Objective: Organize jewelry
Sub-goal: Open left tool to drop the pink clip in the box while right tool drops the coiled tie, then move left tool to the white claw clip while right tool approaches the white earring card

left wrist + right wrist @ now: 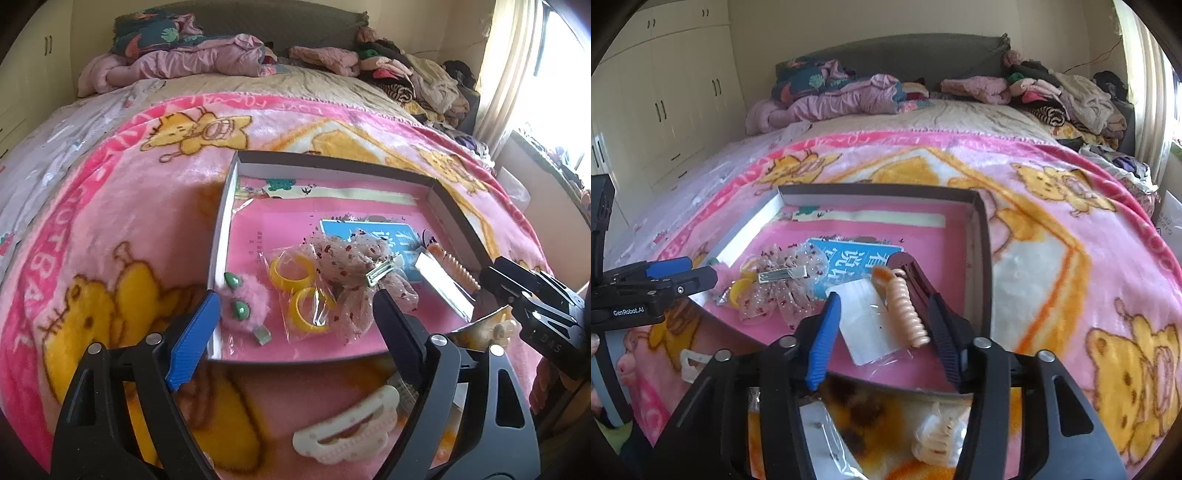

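Note:
A shallow dark-rimmed box with a pink floor lies on the bed blanket. My left gripper hangs open over its near left corner. Below its fingers lie a fuzzy pink clip and bagged yellow rings, neither touched. A sheer spotted bow clip lies mid-box on a blue card. My right gripper is open over the box's near right part. A white card packet and a peach spiral clip lie loose between its fingers.
On the blanket outside the box's near wall lie a white claw clip, a cream clip, a bagged item and a clear packet. Heaped clothes line the far bed end. Wardrobes stand at the left.

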A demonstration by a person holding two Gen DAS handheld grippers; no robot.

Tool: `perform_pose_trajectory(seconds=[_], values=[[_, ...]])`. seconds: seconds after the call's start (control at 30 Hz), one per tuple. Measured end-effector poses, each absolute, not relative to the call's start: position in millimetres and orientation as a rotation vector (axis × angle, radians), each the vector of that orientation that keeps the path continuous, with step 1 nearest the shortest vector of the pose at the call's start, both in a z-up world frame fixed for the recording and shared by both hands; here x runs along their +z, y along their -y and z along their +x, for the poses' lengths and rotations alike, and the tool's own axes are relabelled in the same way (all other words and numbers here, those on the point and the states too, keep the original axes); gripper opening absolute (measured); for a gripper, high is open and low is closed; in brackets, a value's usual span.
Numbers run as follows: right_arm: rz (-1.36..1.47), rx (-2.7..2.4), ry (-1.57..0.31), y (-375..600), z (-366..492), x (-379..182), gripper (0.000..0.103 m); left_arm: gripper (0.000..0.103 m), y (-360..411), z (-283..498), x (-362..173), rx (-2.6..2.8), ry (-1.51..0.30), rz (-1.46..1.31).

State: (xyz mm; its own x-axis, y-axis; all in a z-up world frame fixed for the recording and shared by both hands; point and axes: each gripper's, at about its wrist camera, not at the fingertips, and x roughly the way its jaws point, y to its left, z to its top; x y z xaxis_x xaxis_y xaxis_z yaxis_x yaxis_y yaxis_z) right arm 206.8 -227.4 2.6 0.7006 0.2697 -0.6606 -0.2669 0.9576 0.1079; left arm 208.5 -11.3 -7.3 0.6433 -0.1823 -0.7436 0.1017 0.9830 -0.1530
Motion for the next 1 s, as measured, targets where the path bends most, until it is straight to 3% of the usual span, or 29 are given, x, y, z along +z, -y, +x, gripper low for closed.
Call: perform_pose_trajectory(seconds=[0.37,1.0], values=[[0.005,0.269,-0.682,242.0,176.7,25.7,0.072,0.092,7.7,180.9,15.4,-0.141,-0.81,-0.117],[-0.011,0.281,-0.657,248.6,132.8,40.3,0.075,0.092,11.8,137.4,23.7,-0.134,-0.779,-0.112]])
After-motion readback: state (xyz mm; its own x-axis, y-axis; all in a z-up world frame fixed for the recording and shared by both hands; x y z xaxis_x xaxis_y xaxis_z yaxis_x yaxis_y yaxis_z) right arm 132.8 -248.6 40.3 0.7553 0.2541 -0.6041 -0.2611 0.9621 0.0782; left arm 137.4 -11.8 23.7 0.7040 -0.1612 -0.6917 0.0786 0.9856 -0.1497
